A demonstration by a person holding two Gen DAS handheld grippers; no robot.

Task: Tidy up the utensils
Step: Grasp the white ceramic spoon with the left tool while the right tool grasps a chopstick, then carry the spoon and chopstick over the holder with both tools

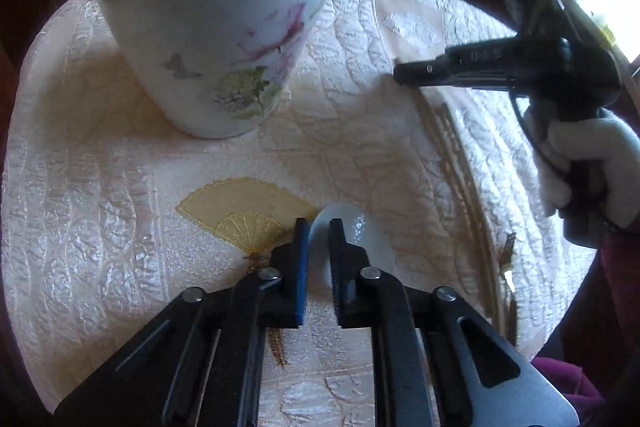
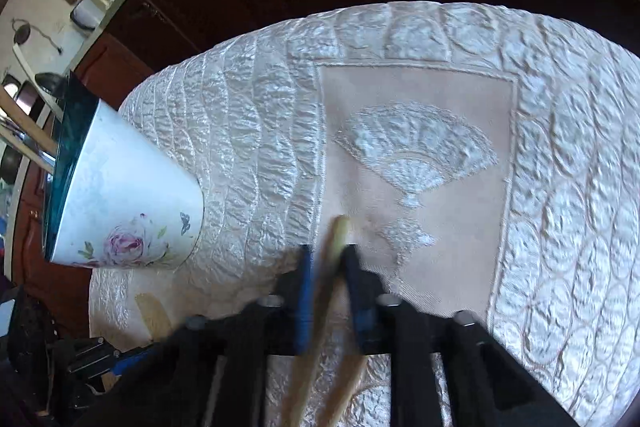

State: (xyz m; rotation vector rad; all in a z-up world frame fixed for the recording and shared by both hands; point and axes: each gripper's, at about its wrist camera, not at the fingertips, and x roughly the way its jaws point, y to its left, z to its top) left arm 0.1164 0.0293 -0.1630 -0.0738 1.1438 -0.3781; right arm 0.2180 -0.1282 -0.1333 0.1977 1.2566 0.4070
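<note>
Here, left gripper point(image 1: 318, 227) nearly closed on a white spoon point(image 1: 352, 227) flat on the quilted desk point(image 1: 100, 187); floral holder point(image 1: 216, 47) ahead. Right gripper point(image 2: 326, 251) clamped on wooden chopsticks point(image 2: 334, 259), holder well to its left

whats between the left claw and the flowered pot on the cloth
In the left wrist view, only bare quilted cloth with a yellow embroidered fan lies between the left claw, shut on a white spoon, and the flowered pot.
</note>
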